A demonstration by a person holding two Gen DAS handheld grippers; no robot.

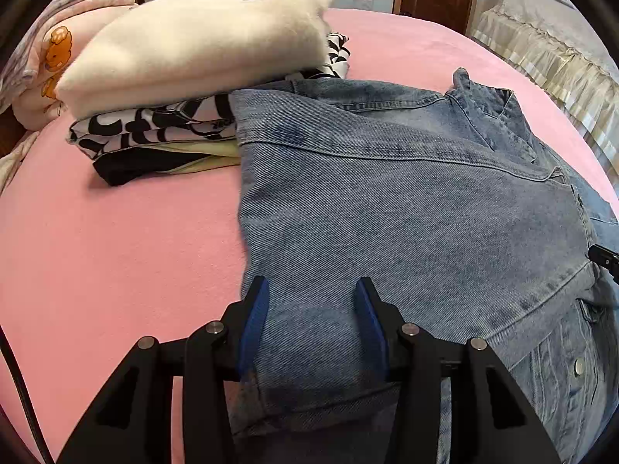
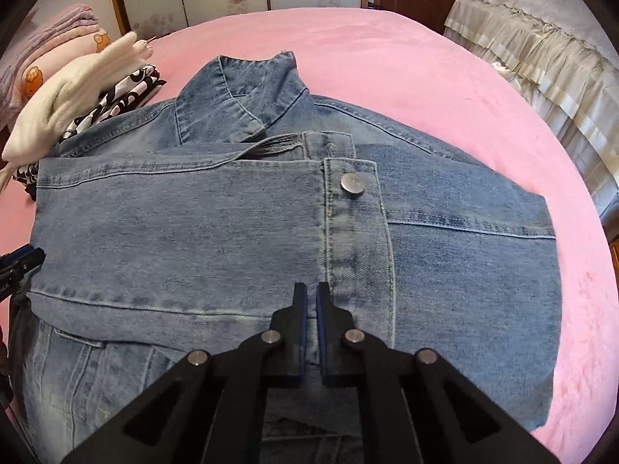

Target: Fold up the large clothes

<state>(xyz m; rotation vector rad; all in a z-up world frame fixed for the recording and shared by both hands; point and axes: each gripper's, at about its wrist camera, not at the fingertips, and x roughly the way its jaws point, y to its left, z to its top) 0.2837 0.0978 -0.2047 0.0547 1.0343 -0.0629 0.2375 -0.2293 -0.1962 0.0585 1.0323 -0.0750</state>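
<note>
Denim jacket (image 2: 271,232) on the pink bed (image 2: 425,77), right of the folded pile (image 1: 185,77); sleeves in, lengthwise fold left. Left gripper (image 1: 312,290) spread over the hem; right gripper (image 2: 312,294) nearly closed, holding nothing I can see.

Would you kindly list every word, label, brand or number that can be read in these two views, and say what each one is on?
No text can be read with certainty.
Metal button on the denim jacket: embossed marks, too small and blurred to read.
Black-and-white printed garment in the folded pile: bold shapes that may be lettering, folded over and illegible.
Pink blanket: cartoon bear pictures only, no words.
</note>
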